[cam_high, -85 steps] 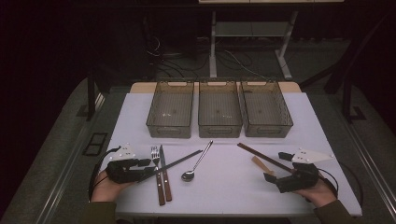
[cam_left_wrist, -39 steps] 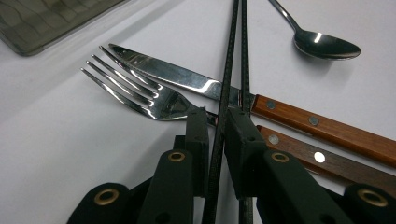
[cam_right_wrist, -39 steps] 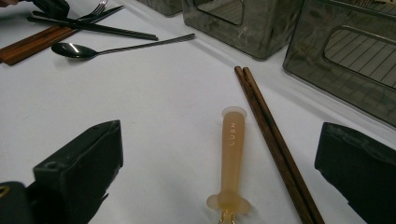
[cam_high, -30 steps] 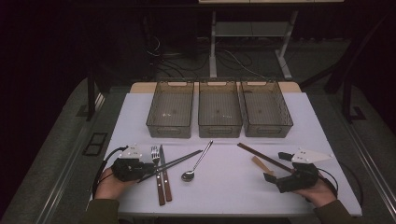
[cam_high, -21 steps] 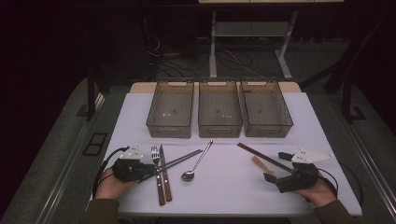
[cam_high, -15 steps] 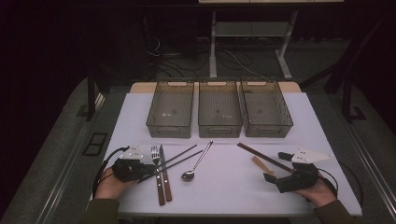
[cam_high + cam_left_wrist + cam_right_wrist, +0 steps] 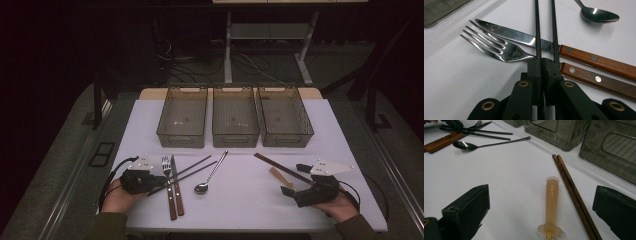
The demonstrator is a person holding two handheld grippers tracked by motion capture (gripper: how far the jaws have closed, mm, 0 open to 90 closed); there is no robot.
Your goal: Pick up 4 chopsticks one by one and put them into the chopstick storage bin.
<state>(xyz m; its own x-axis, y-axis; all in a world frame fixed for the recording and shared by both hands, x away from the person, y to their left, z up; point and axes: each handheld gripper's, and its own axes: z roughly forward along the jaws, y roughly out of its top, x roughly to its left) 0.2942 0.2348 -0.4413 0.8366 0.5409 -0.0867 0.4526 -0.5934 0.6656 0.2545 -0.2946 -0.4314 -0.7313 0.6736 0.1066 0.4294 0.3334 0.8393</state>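
The black metal chopstick [image 7: 538,37] I have in hand lies across the knife [image 7: 524,40] and the fork [image 7: 504,51], near the front left of the white table [image 7: 240,205]. My left gripper [image 7: 541,67] has its jaws pinched tight on this chopstick's near end, after closing a little further just now; the pads press it from both sides. A second black chopstick [image 7: 554,32] runs just beside the first, outside the jaws, touching the outer face of one jaw. From above, the pair [image 7: 182,175] fans out from the left gripper [image 7: 159,181] toward the middle of the table.

The knife and fork lie side by side with their wooden handles [image 7: 599,67] pointing at my side of the table. The spoon [image 7: 209,176] lies just to the right of the chopsticks, bowl toward me.

My right gripper [image 7: 544,212] rests low over the right of the table with its jaws wide apart and nothing between the pads. Between them on the table lies a pale translucent handle [image 7: 551,205], and just beside it a pair of brown wooden chopsticks [image 7: 571,192].

Three smoky clear bins [image 7: 235,137] stand in a row at the far side of the table.
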